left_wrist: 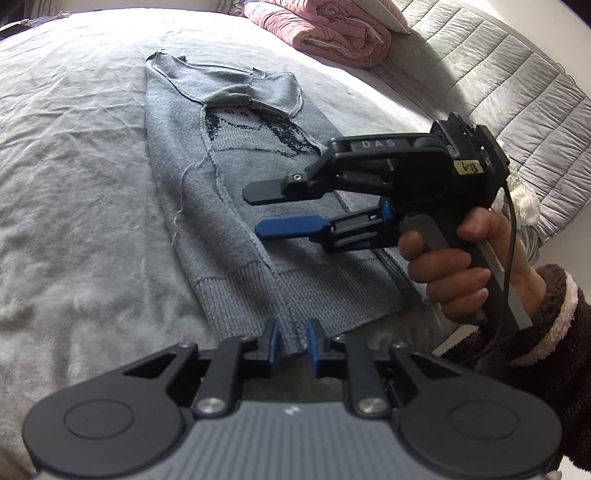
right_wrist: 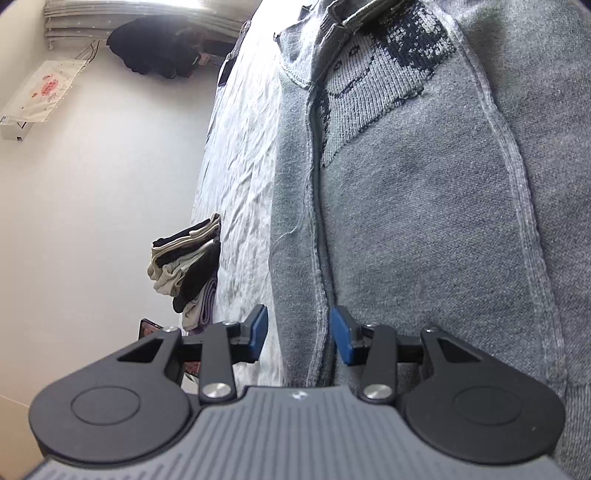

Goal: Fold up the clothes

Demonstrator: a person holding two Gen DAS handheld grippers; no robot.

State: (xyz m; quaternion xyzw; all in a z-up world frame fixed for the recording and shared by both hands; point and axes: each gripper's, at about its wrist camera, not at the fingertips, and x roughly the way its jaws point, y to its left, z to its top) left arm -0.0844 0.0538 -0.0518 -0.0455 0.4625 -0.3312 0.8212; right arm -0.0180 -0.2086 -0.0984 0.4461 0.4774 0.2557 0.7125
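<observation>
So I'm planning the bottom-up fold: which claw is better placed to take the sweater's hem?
Probably left. The left claw sits right at the ribbed hem of the sweater, hem between its open jaws. The right claw hovers open, higher over the body.

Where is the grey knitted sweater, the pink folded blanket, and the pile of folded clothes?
Grey knitted sweater (left_wrist: 236, 221): left wrist view, middle of its body.
Pink folded blanket (left_wrist: 325, 26): left wrist view, its top fold.
Pile of folded clothes (right_wrist: 188, 269): right wrist view, middle of the stack.
</observation>
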